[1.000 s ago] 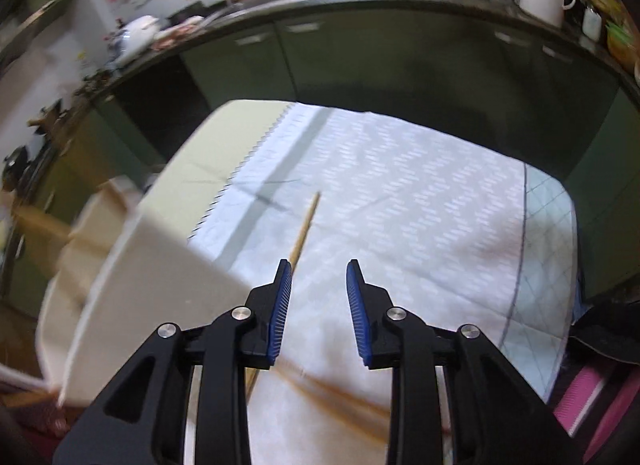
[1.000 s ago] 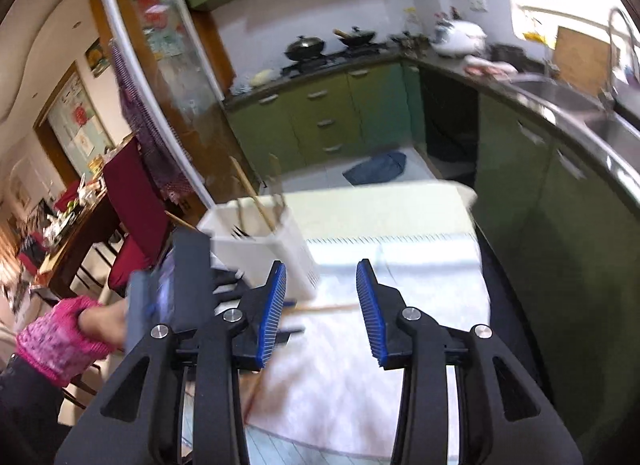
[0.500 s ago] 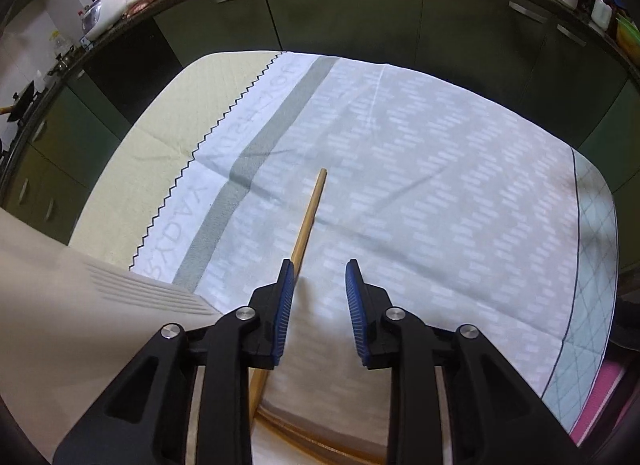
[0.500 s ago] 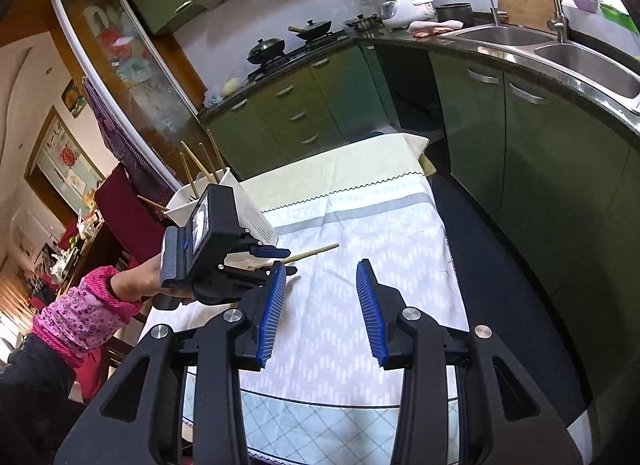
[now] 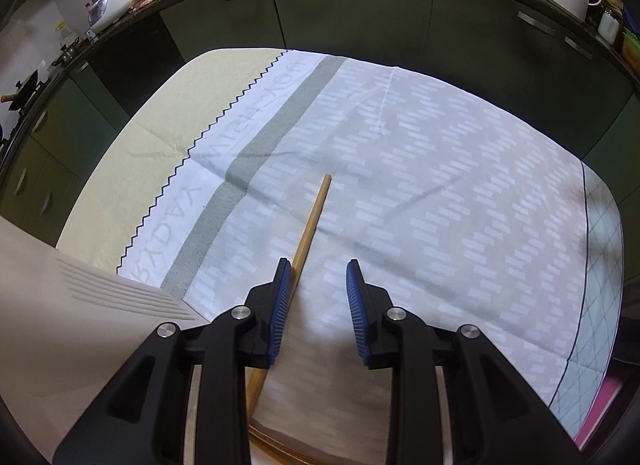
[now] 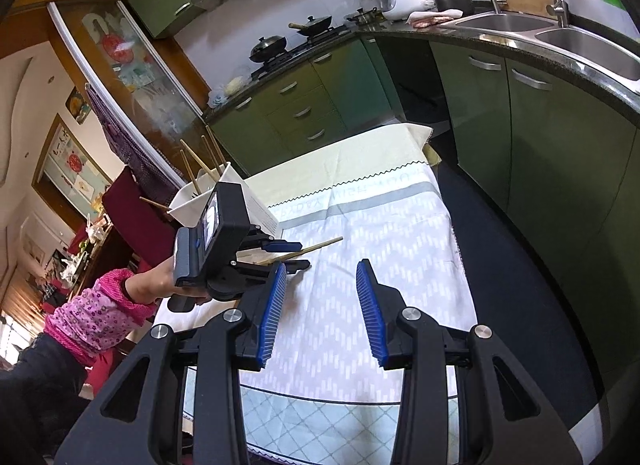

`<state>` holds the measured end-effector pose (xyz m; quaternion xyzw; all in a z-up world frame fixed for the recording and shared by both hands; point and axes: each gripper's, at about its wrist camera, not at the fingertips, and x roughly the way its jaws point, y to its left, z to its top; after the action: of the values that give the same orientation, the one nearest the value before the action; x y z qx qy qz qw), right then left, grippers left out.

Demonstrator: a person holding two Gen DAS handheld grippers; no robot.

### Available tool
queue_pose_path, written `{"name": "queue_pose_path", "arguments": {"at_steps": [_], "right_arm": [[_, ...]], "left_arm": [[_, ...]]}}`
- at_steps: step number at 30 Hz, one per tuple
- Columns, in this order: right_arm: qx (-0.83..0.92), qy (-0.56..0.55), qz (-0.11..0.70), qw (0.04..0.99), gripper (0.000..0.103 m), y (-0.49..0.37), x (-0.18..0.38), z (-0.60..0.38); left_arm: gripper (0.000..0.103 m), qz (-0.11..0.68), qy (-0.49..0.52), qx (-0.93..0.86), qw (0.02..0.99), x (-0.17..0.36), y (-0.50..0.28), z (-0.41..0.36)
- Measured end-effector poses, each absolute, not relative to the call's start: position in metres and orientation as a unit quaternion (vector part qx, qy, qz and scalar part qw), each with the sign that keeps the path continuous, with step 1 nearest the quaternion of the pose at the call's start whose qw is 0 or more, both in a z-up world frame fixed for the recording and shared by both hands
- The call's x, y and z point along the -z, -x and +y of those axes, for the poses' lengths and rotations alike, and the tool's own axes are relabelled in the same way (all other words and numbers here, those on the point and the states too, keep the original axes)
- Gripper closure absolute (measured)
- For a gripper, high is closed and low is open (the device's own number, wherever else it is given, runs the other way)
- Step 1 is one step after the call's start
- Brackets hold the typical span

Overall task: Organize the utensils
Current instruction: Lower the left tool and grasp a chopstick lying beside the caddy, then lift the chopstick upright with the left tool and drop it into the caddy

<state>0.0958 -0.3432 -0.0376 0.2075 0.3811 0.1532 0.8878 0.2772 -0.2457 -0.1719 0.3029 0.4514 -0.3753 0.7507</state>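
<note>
A wooden chopstick (image 5: 310, 223) lies on the white patterned cloth (image 5: 440, 193), pointing away from me. My left gripper (image 5: 316, 271) is open and low over the cloth, its left finger right beside the chopstick's near half. In the right wrist view the left gripper (image 6: 294, 253) hovers over the chopstick (image 6: 316, 247). A white utensil holder (image 6: 224, 201) with several chopsticks standing in it sits at the table's left; its ribbed wall (image 5: 80, 305) fills the left of the left wrist view. My right gripper (image 6: 320, 279) is open and empty, held above the table.
Green kitchen cabinets (image 5: 352, 13) and a dark counter curve around the far side of the table. A sink (image 6: 504, 21) and stove with woks (image 6: 280, 45) stand on the counter. A red chair (image 6: 132, 217) stands behind the holder. A checked cloth edge (image 5: 600, 285) lies on the right.
My left gripper has tilted down and come lower, beside the chopstick. My right gripper has pulled back and up, showing more of the table.
</note>
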Motion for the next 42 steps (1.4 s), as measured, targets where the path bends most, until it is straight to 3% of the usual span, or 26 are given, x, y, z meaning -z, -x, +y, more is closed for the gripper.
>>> {"name": "queue_pose_path", "arguments": {"at_steps": [7,12,16,25,42], "right_arm": [[-0.152,-0.211,0.379,0.888,0.064,-0.097,0.035,-0.345],[-0.154,-0.216,0.381,0.886,0.063,-0.096,0.036,-0.347],[-0.156,-0.221,0.381,0.884,0.063,-0.096,0.038,-0.349],[-0.163,-0.219,0.378,0.884,0.063,-0.095,0.038,-0.345],[-0.187,-0.201,0.362,0.891,0.063,-0.081,0.028,-0.336]], "left_arm": [[0.075,0.430,-0.332,0.354,0.761,0.174,-0.269,-0.251],[0.076,0.460,-0.307,0.362,0.750,0.173,-0.276,-0.250],[0.097,0.487,-0.294,0.387,0.726,0.173,-0.272,-0.252],[0.097,0.465,-0.332,0.380,0.727,0.164,-0.244,-0.258],[0.097,0.341,-0.202,0.368,0.841,0.001,-0.172,-0.183]]}}
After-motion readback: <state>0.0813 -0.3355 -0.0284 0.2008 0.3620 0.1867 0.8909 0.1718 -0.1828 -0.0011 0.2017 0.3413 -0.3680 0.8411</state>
